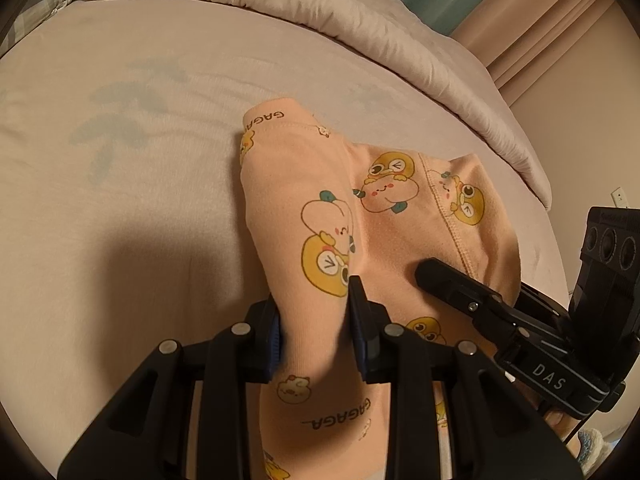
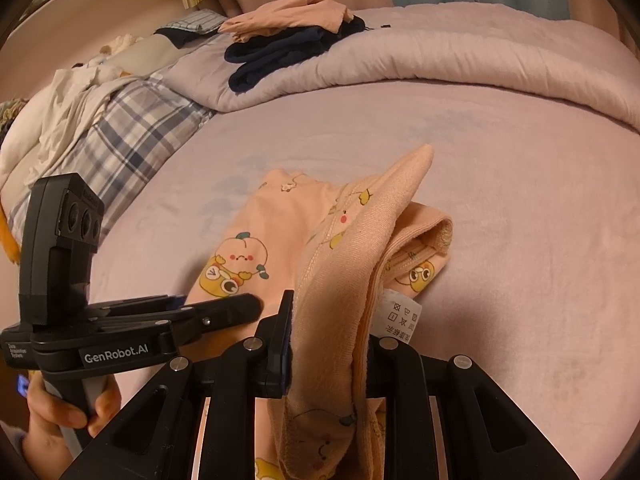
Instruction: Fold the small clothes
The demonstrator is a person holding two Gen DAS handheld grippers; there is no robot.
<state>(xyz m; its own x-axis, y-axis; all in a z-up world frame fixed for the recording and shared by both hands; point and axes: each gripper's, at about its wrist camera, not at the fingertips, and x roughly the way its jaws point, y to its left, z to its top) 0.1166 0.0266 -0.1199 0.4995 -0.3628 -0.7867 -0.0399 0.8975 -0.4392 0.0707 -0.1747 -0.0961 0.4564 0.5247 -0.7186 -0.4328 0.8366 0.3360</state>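
Observation:
A small peach garment [image 1: 320, 208] printed with yellow ducks and peaches lies partly folded on the pale bed sheet [image 1: 120, 160]. My left gripper [image 1: 314, 320] is shut on a raised fold of it at the near edge. My right gripper [image 2: 332, 344] is shut on another raised edge of the same garment [image 2: 352, 248], beside its white care label [image 2: 400, 320]. In the left wrist view the right gripper [image 1: 460, 284] lies on the cloth to the right. In the right wrist view the left gripper [image 2: 224, 308] reaches in from the left.
A rolled pale duvet [image 2: 460, 52] runs along the far side of the bed. A folded peach garment [image 2: 292, 16] and dark clothes [image 2: 280, 52] rest on it. A plaid blanket [image 2: 132, 128] and white cloth [image 2: 60, 108] lie at left. Curtains [image 1: 540, 20] hang behind.

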